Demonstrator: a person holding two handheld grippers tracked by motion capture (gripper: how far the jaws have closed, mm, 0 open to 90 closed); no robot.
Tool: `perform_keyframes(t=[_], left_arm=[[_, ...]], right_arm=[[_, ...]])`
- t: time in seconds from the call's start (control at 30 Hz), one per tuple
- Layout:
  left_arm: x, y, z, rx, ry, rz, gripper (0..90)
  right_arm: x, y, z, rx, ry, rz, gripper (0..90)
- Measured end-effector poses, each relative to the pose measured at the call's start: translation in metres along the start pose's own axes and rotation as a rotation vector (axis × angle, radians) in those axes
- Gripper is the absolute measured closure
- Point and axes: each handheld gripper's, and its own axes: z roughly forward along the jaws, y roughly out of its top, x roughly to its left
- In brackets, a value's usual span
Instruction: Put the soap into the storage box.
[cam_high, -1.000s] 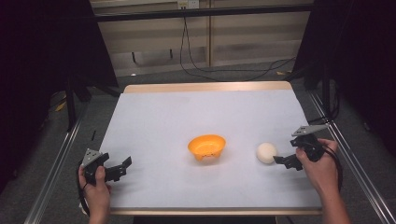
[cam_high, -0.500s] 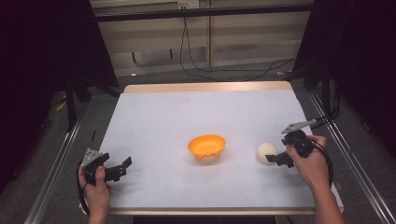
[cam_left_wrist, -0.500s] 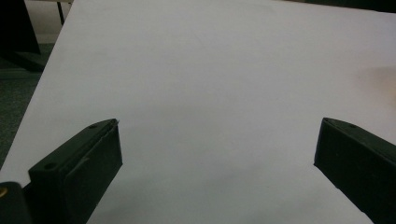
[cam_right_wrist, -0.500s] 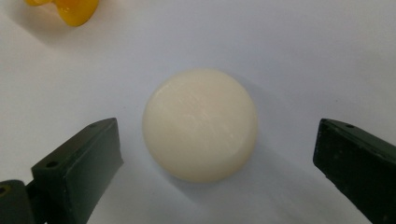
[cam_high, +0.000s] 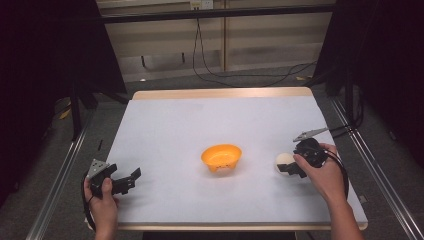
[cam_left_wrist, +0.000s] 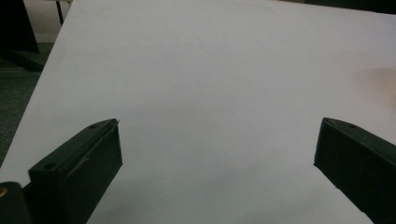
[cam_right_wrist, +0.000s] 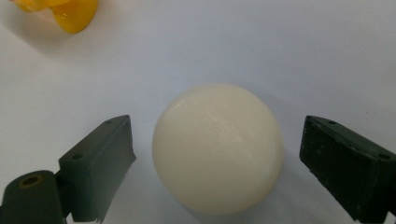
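A cream-white ball (cam_high: 283, 161) lies on the white table sheet (cam_high: 200, 120), right of an orange bowl (cam_high: 221, 156). My right gripper (cam_high: 288, 168) reaches the ball from the right. In the right gripper view the ball (cam_right_wrist: 217, 147) sits between the two black jaws of my right gripper (cam_right_wrist: 217, 127), with a gap on each side. Those jaws have just been closing and stand open around the ball without touching it. The orange bowl (cam_right_wrist: 70, 11) shows at the top left there. My left gripper (cam_high: 131, 180) rests open near the front left of the table, and in its own view my left gripper (cam_left_wrist: 219, 130) has nothing between its jaws.
The table's wooden edge (cam_high: 220, 93) runs along the far side. Metal rails (cam_high: 380, 175) flank the table on both sides. Cables trail across the floor (cam_high: 250, 70) beyond the table.
My right gripper has moved left to the ball, and its jaws now straddle it. The left gripper, the bowl and the ball have stayed where they were.
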Motion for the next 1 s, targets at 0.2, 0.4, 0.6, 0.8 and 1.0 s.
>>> perform_keyframes(t=[0.2, 0.4, 0.6, 0.8, 1.0], left_arm=[[0.000, 0.000, 0.000, 0.001, 0.000, -0.001, 0.7], [0.000, 0.000, 0.000, 0.000, -0.001, -0.003, 0.7], [0.000, 0.000, 0.000, 0.000, -0.003, -0.004, 0.7], [0.001, 0.000, 0.000, 0.002, -0.006, -0.003, 0.8], [0.001, 0.000, 0.000, 0.004, -0.006, -0.004, 0.7]], right_arm=[[0.001, 0.001, 0.006, 0.010, -0.025, 0.003, 14.9], [0.001, -0.001, 0.009, 0.025, -0.040, 0.010, 17.4], [0.001, -0.003, 0.013, 0.041, -0.027, 0.018, 22.9], [0.001, -0.002, 0.016, 0.061, -0.023, 0.015, 23.9], [0.002, -0.001, 0.015, 0.065, -0.025, 0.006, 24.0]])
